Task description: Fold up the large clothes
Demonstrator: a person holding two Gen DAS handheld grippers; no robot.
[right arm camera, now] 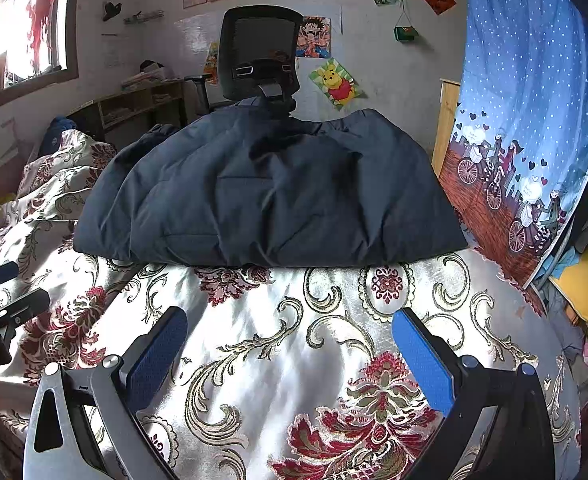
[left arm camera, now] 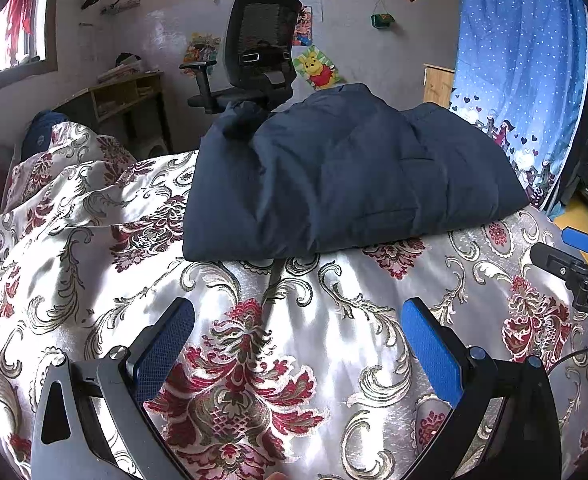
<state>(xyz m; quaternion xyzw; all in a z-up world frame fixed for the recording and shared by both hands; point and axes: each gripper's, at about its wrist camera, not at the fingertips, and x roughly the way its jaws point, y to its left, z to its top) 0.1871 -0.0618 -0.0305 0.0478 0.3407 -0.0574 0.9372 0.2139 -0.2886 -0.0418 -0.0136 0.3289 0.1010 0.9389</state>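
Note:
A dark navy padded jacket (left arm camera: 345, 172) lies folded into a thick bundle on the flowered satin bedspread (left arm camera: 254, 360), ahead of both grippers. My left gripper (left arm camera: 297, 312) stands open above bare bedspread, well short of the jacket's near edge, nothing between its blue pads. In the right wrist view the same jacket (right arm camera: 270, 196) fills the middle, and my right gripper (right arm camera: 290, 320) is open too, over the bedspread (right arm camera: 294, 360) a little before the jacket's hem. The right gripper's tip (left arm camera: 573, 256) shows at the right edge of the left view; the left gripper's tip (right arm camera: 10, 300) shows at the left edge of the right view.
A black mesh office chair (left arm camera: 254, 52) stands behind the bed against the wall. A blue dotted curtain (left arm camera: 521, 60) hangs at the right. A wooden shelf desk (left arm camera: 126, 96) sits at the back left under a window. The bedspread bunches up at the left (left arm camera: 54, 168).

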